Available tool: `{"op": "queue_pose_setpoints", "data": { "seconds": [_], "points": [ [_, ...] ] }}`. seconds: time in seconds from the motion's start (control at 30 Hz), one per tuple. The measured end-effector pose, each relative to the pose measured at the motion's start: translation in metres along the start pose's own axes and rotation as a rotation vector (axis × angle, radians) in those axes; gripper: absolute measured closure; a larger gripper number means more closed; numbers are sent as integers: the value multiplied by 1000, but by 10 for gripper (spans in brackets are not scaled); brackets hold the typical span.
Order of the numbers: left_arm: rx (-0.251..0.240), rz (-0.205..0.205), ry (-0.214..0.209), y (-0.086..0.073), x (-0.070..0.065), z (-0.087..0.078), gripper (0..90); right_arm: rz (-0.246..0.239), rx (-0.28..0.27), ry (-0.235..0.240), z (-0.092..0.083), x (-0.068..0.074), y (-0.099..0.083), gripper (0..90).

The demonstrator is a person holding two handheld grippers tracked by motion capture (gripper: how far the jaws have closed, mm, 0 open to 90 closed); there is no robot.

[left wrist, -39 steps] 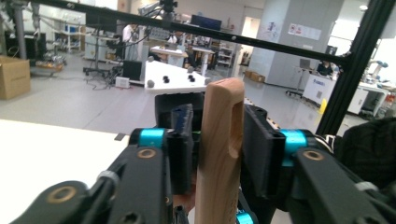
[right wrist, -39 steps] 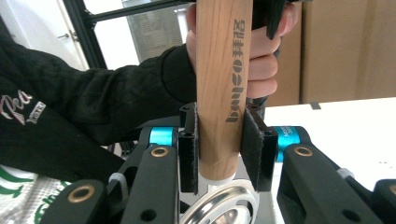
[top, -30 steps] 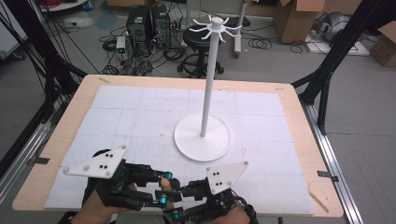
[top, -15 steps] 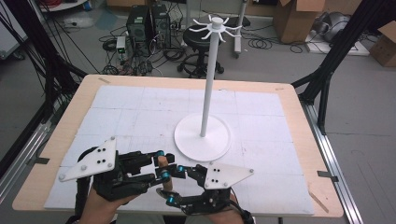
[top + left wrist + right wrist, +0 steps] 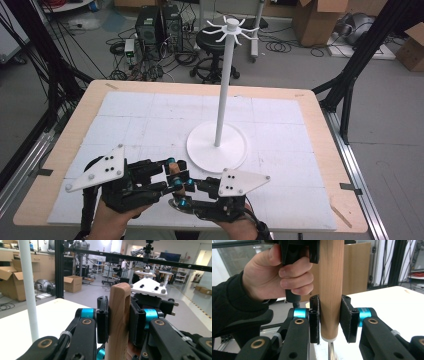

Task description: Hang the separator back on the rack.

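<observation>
- So both grippers are on the same thing: a wooden handle (image 5: 117, 322) with a slot near its top, some utensil I'd guess.
- The left gripper (image 5: 172, 172) is clamped on the handle's upper part, pads pressed flat on both sides.
- The right gripper (image 5: 187, 192) sits lower, just beside the left one. Its jaws bracket the handle's bottom end, where a metal stem (image 5: 331, 350) pokes out below. The left pad touches the wood, but there's a sliver of gap at the right pad, so I can't tell if it's really squeezing.
- Handling-wise: the wood looks stiff, light and smooth, so probably a bit slippery. I'd grab mid-handle, not the thin stem.
- A white stand (image 5: 218, 127) rises ahead of both grippers, well apart.
</observation>
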State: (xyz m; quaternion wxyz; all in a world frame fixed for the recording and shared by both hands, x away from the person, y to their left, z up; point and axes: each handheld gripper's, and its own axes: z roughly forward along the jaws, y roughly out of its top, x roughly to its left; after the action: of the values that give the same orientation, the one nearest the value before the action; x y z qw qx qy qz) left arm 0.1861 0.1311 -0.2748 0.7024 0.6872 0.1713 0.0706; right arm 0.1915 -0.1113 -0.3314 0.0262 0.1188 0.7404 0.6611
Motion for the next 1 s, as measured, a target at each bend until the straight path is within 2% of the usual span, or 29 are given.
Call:
{"op": "queue_pose_setpoints", "data": {
  "seconds": [0.07, 0.1, 0.17, 0.27, 0.33, 0.43, 0.57, 0.67, 0.77, 0.9, 1.0],
  "points": [
    [-10, -10, 1, -2, 2, -4, 685, -2, 13, -1, 1, -1, 0, 714],
    [-9, -18, 19, -2, 4, -7, 572, 0, 21, 3, 1, -2, -1, 715],
    [-19, -9, 42, -3, 7, -17, 466, 4, 32, 3, 1, -5, -1, 716],
    [-22, -22, 30, -12, 16, -37, 373, 18, 35, -12, -1, -14, -2, 716],
    [-5, -20, 57, -21, 22, -51, 324, 26, 41, -26, -4, -19, -1, 716],
    [8, -26, 130, -43, 34, -77, 246, 28, 25, -46, -9, -31, 4, 716],
    [29, -2, 240, -66, 49, -102, 196, 33, 4, -75, -16, -49, 20, 716],
    [17, -22, 271, -80, 58, -116, 192, 32, -17, -93, -21, -65, 35, 715],
    [29, -20, 306, -89, 66, -123, 192, 35, -37, -111, -26, -79, 49, 715],
    [36, -8, 331, -94, 69, -127, 193, 46, -53, -124, -33, -98, 71, 715],
    [32, 2, 341, -94, 71, -129, 193, 34, -54, -134, -35, -107, 87, 715]
  ]
}}
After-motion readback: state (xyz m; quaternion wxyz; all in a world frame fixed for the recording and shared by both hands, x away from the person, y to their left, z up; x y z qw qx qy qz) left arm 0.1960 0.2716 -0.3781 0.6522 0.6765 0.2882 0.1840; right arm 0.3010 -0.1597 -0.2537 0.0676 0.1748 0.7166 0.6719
